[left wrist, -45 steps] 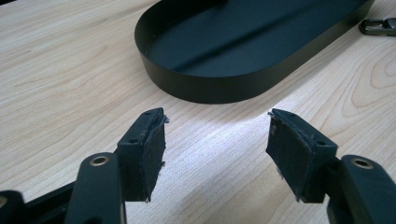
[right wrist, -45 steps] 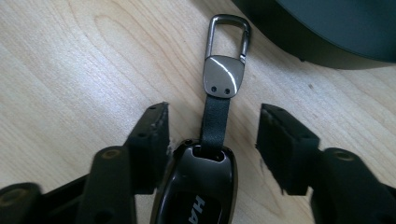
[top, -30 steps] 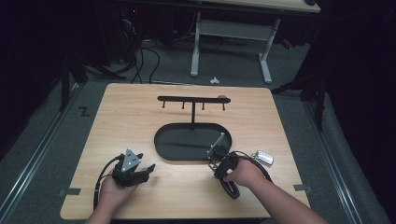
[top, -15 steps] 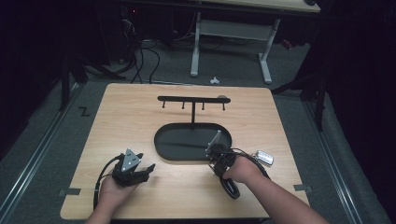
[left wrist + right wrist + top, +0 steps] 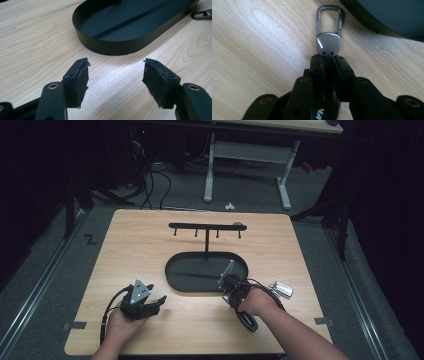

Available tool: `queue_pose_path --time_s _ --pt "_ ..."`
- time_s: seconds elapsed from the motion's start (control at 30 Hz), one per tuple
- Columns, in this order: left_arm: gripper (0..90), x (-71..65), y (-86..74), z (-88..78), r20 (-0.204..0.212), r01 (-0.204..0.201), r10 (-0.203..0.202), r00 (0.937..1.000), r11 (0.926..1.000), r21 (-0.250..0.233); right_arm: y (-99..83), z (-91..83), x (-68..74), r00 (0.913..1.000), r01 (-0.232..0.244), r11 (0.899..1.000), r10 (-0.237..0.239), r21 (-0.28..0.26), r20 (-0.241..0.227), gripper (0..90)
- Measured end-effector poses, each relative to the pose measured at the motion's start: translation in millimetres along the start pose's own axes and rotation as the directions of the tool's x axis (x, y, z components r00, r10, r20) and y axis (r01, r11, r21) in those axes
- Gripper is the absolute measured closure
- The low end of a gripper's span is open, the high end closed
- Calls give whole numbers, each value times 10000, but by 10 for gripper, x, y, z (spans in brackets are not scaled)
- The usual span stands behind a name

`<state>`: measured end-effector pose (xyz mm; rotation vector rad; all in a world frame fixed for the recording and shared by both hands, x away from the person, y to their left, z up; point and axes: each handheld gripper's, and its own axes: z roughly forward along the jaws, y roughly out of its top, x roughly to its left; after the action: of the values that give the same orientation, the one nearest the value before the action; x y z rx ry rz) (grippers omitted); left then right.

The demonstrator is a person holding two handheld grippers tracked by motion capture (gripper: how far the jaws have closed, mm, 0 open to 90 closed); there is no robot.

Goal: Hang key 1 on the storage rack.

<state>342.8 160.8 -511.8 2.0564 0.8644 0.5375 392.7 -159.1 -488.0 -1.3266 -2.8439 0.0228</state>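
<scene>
Right gripper (image 5: 328, 61): its 2 jaws have just been closing and now pinch the lower end of a metal key clip (image 5: 329, 32), nearly shut around it. The clip lies flat on the wooden table (image 5: 262, 50), its open loop pointing away from the jaws, just beside the rim of the black oval tray (image 5: 387, 17). Seen from the high view, the right gripper (image 5: 231, 282) sits at the tray's (image 5: 172, 275) near right edge.

Left gripper (image 5: 115, 75): jaws apart at a moderate width, nothing between them, low over bare table near the tray's (image 5: 112, 47) rim. A black hook rack (image 5: 206, 226) stands behind the tray.
</scene>
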Motion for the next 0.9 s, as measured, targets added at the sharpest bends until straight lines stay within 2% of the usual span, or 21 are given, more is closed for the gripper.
queue_pose_path --time_s 0.03,0.17,0.3,0.47,0.6,0.83,0.87,0.9 --pt "374 -1 0 1 -4 -5 5 10000 10000 -1 4 5 -12 9996 270 9996 -270 -67 41 796" --pt "374 -5 1 1 26 -39 39 10000 10000 48 -1 1 2 9997 250 9997 -250 -35 54 801" --pt "374 -7 2 9 75 -52 52 10000 10000 52 -20 4 -12 9982 593 9979 -591 -254 58 805" --pt "376 -18 7 1 70 -146 146 9999 9999 12 -61 1 -28 9987 513 9974 -515 -514 -25 807" --pt "377 -11 -1 -4 93 -82 82 9999 10000 6 -112 4 -43 9982 427 9969 -453 -656 -394 807" --pt "377 -21 -3 -9 89 -49 50 9999 10000 -9 -163 -96 -14 9988 359 9966 -383 -737 -314 807" --pt "377 -21 -4 -10 92 -39 39 9999 10000 -12 -169 -109 -18 9983 470 9958 -494 -787 -295 807" --pt "377 -21 -7 -10 98 -19 19 9999 10000 -12 -175 -125 -4 9989 328 9964 -353 -779 -311 807"
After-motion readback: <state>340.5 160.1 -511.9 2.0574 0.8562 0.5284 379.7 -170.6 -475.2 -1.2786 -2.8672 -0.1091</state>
